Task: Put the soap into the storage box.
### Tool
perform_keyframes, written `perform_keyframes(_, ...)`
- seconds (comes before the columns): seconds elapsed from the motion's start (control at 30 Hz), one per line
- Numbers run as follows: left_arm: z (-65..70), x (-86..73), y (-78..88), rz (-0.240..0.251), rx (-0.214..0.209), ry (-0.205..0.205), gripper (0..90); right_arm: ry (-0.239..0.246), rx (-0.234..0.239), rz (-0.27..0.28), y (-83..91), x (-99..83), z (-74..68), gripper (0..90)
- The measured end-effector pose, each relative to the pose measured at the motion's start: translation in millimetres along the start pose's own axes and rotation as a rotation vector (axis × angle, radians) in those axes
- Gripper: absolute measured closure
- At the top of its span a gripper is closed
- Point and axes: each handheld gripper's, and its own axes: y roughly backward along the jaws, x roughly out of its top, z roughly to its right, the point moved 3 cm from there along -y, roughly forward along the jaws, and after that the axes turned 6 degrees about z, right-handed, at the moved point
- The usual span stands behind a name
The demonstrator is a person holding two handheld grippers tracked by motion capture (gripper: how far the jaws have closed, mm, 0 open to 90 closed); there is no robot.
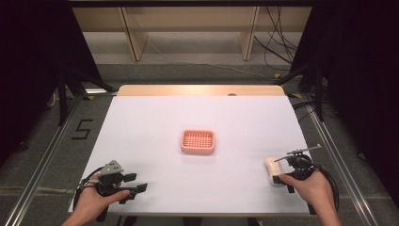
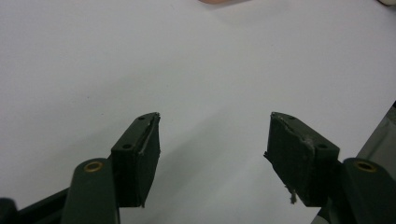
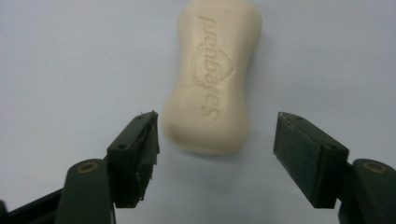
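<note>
One cream soap bar (image 3: 212, 79), waisted, stamped "Safeguard", lies flat; both tongs, right (image 3: 215, 135) and left (image 2: 212, 140), gape wide, empty.

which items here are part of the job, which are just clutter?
In play:
- bar of soap, lying flat just ahead of the right gripper, whose jaws stand open
- likely the pink basket, mid-table

Just lying about:
- left gripper, open over bare white table
- cables and wooden shelf legs beyond the table
</note>
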Motion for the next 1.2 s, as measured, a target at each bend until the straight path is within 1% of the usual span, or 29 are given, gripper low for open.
perform_keyframes(0.03, 0.0, 0.1, 0.0, 0.001, -0.001, -0.001, 34.2, 0.007, -0.012, -0.003, 0.7, 0.3, 1.0, 33.3)
perform_keyframes(0.1, 0.0, 0.1, -0.1, 0.004, -0.001, 0.001, 34.2, 0.02, -0.014, -0.002, 1.2, 1.9, 1.5, 34.7)
perform_keyframes(0.13, 0.3, -0.2, 0.8, -0.005, 0.01, 0.007, 34.2, 0.017, -0.002, -0.008, 2.5, 2.8, -0.6, 34.6)
perform_keyframes(0.17, -1.4, -0.5, 1.1, -0.008, -0.003, 0.0, 34.2, -0.007, -0.015, -0.016, 3.4, 4.3, -5.5, 34.9)
perform_keyframes(0.2, -0.9, -0.7, 1.6, -0.006, 0.01, 0.003, 34.2, -0.013, -0.015, -0.012, 3.2, 4.9, -6.9, 35.0)
perform_keyframes(0.23, -0.7, -0.7, 0.8, 0.009, -0.001, 0.007, 34.2, 0.015, -0.03, -0.016, 3.1, 6.3, -6.7, 35.4)
perform_keyframes(0.27, -0.6, -0.4, 1.7, 0.005, 0.001, 0.003, 34.2, 0.01, -0.015, -0.023, 3.8, 7.3, -9.9, 35.8)
perform_keyframes(0.3, -0.6, -0.4, 1.7, 0.005, 0.001, 0.003, 34.2, 0.01, -0.015, -0.023, 3.8, 7.3, -9.9, 35.8)
perform_keyframes(0.33, -0.6, 0.1, 2.8, -0.004, 0.01, -0.005, 34.2, -0.015, -0.023, -0.022, 3.1, 7.9, -13.6, 36.2)
perform_keyframes(0.4, 0.2, 0.3, 1.9, 0.007, -0.008, -0.005, 34.2, 0.034, -0.019, -0.022, 3.8, 10.8, -16.1, 38.3)
perform_keyframes(0.43, 0.9, 0.3, 1.6, 0.007, -0.011, -0.001, 34.2, 0.058, -0.01, -0.008, 4.5, 13.6, -20.6, 40.0)
perform_keyframes(0.47, 1.3, 0.1, 1.1, 0.01, -0.011, 0.001, 34.2, 0.058, -0.01, -0.008, 4.5, 13.6, -20.6, 40.0)
perform_keyframes(0.5, 1.4, -0.3, 1.2, -0.003, -0.012, 0.006, 34.2, 0.054, -0.006, -0.006, 4.2, 14.6, -23.0, 40.3)
perform_keyframes(0.53, 1.0, -0.2, 0.8, 0.003, -0.013, -0.006, 34.2, 0.059, 0.0, -0.017, 4.0, 15.3, -26.1, 41.5)
perform_keyframes(0.57, 1.2, -0.4, 0.8, 0.002, -0.013, -0.003, 34.2, 0.033, 0.005, -0.017, 3.5, 15.4, -29.5, 42.2)
perform_keyframes(0.6, 1.2, -0.3, 1.1, 0.001, -0.012, -0.003, 34.2, 0.069, -0.016, -0.014, 2.6, 16.9, -27.5, 43.4)
perform_keyframes(0.63, 1.1, -0.3, 0.9, 0.006, -0.013, -0.002, 34.2, 0.071, -0.007, -0.018, 2.3, 17.2, -28.2, 43.6)
perform_keyframes(0.67, 1.6, -0.4, 0.9, 0.006, -0.012, 0.01, 34.2, 0.098, -0.009, -0.024, 1.8, 16.9, -26.5, 43.8)
perform_keyframes(0.7, 1.4, -0.3, 1.1, 0.007, -0.012, 0.006, 34.2, 0.08, -0.029, -0.027, 0.9, 17.3, -27.2, 43.7)
perform_keyframes(0.73, 1.0, -0.2, 1.1, 0.009, -0.011, 0.002, 34.2, 0.072, -0.014, -0.026, 0.6, 17.4, -28.2, 43.6)
perform_keyframes(0.77, 1.3, -0.1, 1.2, 0.005, -0.01, 0.003, 34.2, 0.064, -0.018, -0.026, 0.2, 17.0, -28.6, 43.5)
perform_keyframes(0.87, 1.6, -0.3, 1.0, 0.0, -0.011, 0.004, 34.2, 0.066, -0.018, -0.028, 0.4, 16.8, -28.4, 43.4)
perform_keyframes(0.9, 1.2, -0.1, 1.1, -0.001, -0.012, -0.009, 34.2, 0.063, -0.018, -0.029, 0.5, 16.8, -28.3, 43.3)
perform_keyframes(1.0, 2.1, -0.2, 0.6, 0.007, -0.014, -0.004, 34.2, 0.056, -0.026, -0.038, 0.8, 17.6, -27.0, 42.9)
perform_keyframes(1.03, 1.9, -0.1, 0.7, 0.008, -0.014, -0.004, 34.2, 0.065, -0.041, -0.038, 0.7, 17.9, -25.1, 42.8)
perform_keyframes(1.07, 1.5, 0.2, 1.8, -0.003, 0.003, -0.011, 34.2, 0.061, -0.031, -0.04, 0.6, 19.0, -24.3, 42.3)
perform_keyframes(1.1, 1.5, 0.2, 1.8, -0.003, 0.003, -0.011, 34.2, 0.061, -0.031, -0.04, 0.6, 19.0, -24.3, 42.3)
perform_keyframes(1.17, 1.6, 0.1, 0.9, 0.01, -0.015, -0.003, 34.2, 0.052, -0.038, -0.045, -0.1, 20.8, -23.5, 41.5)
perform_keyframes(1.2, 1.6, 0.1, 1.0, 0.008, -0.014, -0.002, 34.2, 0.048, -0.04, -0.052, 0.0, 21.6, -23.3, 40.9)
